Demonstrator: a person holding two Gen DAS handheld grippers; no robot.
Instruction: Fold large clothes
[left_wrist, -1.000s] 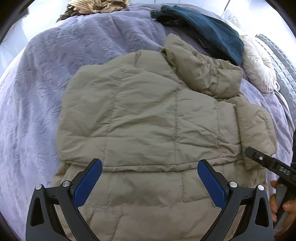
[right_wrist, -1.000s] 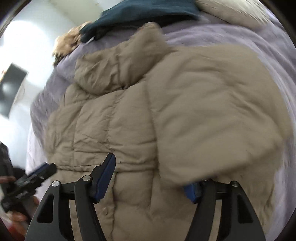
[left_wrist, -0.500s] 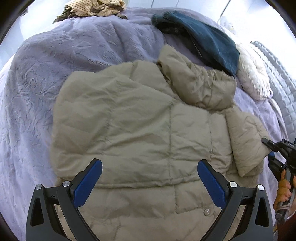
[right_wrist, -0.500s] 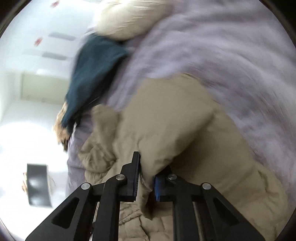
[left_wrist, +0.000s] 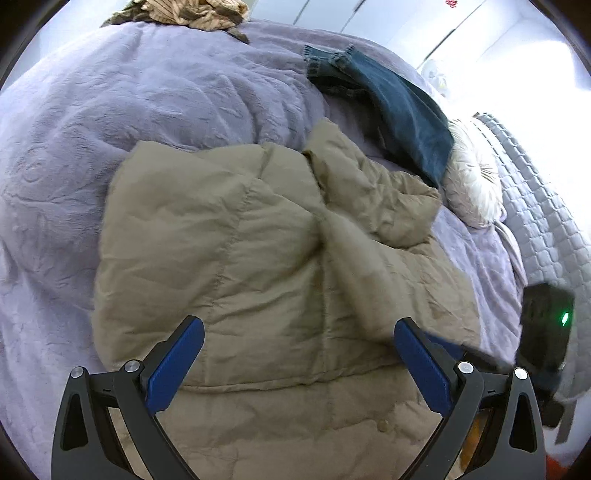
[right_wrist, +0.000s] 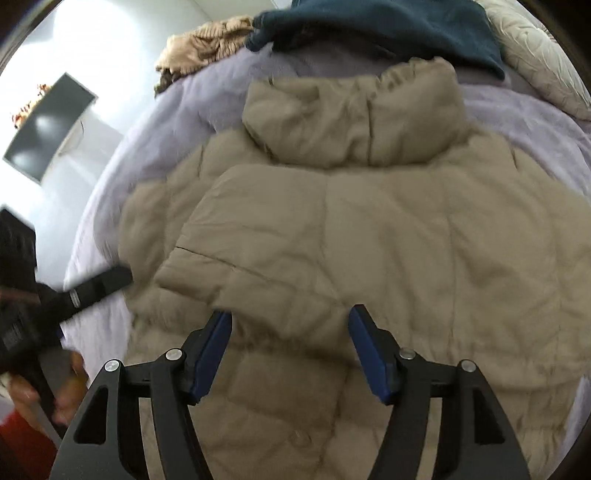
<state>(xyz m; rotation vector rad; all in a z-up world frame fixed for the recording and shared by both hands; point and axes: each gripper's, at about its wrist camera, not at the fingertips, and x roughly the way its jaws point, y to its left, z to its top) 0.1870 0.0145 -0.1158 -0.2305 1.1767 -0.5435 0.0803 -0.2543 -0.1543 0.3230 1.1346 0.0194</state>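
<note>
Here the puffer jacket (right_wrist: 369, 240) lies with both sleeves folded inward; right gripper (right_wrist: 290, 347), jaws just reopened, and left gripper (left_wrist: 299, 365) gape empty; lengthwise fold remains.

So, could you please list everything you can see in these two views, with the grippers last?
Puffer jacket: one, khaki, spread on the bed, sleeves folded in, hood toward the pillow.
Blanket: one, lilac, covering the bed.
Jeans: one pair, dark teal, beyond the hood.
Striped garment: one, tan, far edge of the bed.
Pillow: one, cream, beside the jeans.
Screen: one, black, on the wall.
Left gripper: black, blue pads, open over the hem.
Right gripper: same, just opened, empty.
</note>
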